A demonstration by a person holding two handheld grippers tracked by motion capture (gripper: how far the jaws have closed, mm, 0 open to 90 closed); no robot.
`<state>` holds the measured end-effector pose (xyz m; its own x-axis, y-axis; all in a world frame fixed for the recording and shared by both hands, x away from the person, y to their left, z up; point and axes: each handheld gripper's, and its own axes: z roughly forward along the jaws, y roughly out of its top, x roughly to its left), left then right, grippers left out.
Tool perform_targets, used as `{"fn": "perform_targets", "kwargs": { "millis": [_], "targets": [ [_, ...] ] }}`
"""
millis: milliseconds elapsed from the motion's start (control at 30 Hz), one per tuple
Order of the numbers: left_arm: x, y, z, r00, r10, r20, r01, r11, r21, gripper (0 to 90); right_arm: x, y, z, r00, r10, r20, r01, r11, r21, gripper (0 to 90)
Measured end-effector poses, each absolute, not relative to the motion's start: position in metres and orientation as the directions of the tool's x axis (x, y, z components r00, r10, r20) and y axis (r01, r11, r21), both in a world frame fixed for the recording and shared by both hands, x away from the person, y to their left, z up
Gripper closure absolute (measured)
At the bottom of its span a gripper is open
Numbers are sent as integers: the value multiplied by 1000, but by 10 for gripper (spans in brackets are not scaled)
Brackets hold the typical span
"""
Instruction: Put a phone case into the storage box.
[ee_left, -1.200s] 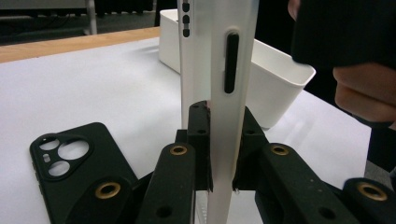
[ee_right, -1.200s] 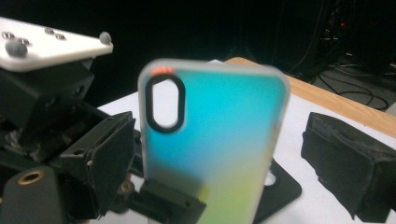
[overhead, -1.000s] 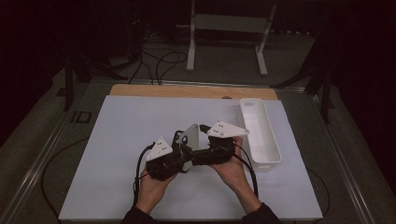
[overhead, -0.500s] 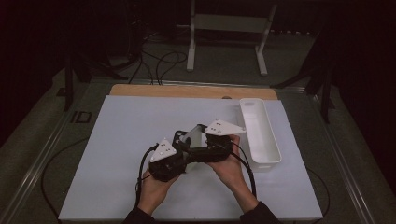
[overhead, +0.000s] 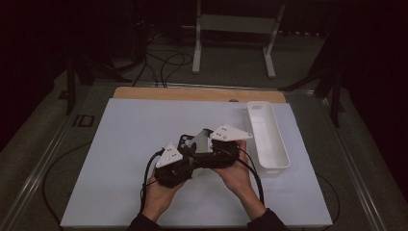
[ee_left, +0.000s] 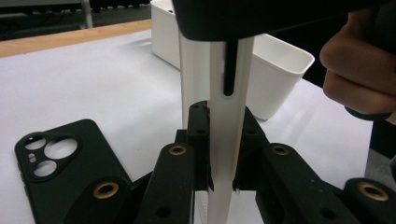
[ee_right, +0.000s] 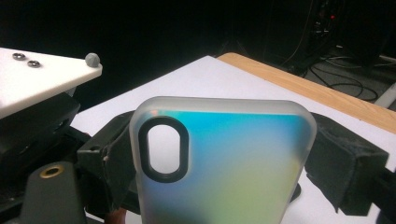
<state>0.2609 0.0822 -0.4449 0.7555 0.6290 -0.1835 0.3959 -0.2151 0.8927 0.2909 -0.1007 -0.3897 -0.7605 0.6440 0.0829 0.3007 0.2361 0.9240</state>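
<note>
Between the two hands, over the near middle of the white table mat [overhead: 120,144], we find a translucent phone case [ee_right: 219,168] held clear of the surface by both tools at once. We note the right gripper [overhead: 211,147] spanning the case across its width, one black pad on each long edge, with the oval camera cutout toward the top in the right gripper view. We note the left gripper [ee_left: 219,172] pinching the same case through its thin section, jaws nearly together on the whitish edge that stands upright between them; its jaws have just eased apart slightly, yet the case remains between them. The right jaws have just narrowed a little onto the case sides. We judge the case's long axis to run away from the right gripper, and the left gripper to meet it from the side. A second, black phone case [ee_left: 60,163] lies flat on the mat just left of the left jaws, and a white bin [overhead: 267,137] stands to the right, well apart from the grip. We judge either hand equally near; any transfer depends on one grip releasing first.
</note>
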Motion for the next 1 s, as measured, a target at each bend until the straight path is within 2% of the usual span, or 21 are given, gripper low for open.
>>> {"fn": "perform_targets", "kwargs": {
  "millis": [33, 67, 100, 133, 167, 200, 267, 433, 500, 600, 1000],
  "targets": [
    [261, 83, -445, 755, 630, -183, 397, -217, 892, 731, 291, -101, -390, -759, 646, 79, 299, 238, 924, 166],
    [261, 84, -445, 748, 640, -178, 403, -224, 887, 602, 290, -101, -390, -759, 647, 77, 296, 237, 925, 166],
    [262, 85, -446, 746, 641, -179, 409, -229, 883, 530, 290, -101, -390, -757, 649, 76, 296, 236, 926, 166],
    [262, 85, -446, 746, 641, -179, 409, -229, 883, 485, 291, -101, -390, -756, 649, 79, 297, 233, 926, 166],
    [262, 86, -446, 741, 648, -179, 413, -229, 881, 485, 291, -101, -390, -756, 649, 79, 297, 233, 926, 166],
    [261, 88, -446, 733, 658, -170, 409, -227, 884, 388, 291, -102, -389, -754, 652, 76, 295, 232, 927, 166],
    [260, 92, -446, 723, 671, -165, 398, -210, 893, 362, 291, -102, -389, -754, 652, 77, 294, 231, 927, 166],
    [258, 102, -446, 674, 727, -130, 378, -188, 907, 135, 292, -103, -389, -747, 662, 70, 292, 231, 928, 165],
    [258, 107, -446, 658, 742, -126, 375, -178, 910, 72, 292, -103, -389, -746, 662, 75, 295, 228, 928, 165],
    [258, 114, -446, 628, 770, -111, 373, -173, 912, 29, 292, -104, -389, -745, 664, 71, 293, 228, 929, 165],
    [248, 153, -453, 557, 829, -55, 344, -171, 923, 0, 292, -109, -389, -736, 674, 65, 292, 229, 928, 165]
  ]
}}
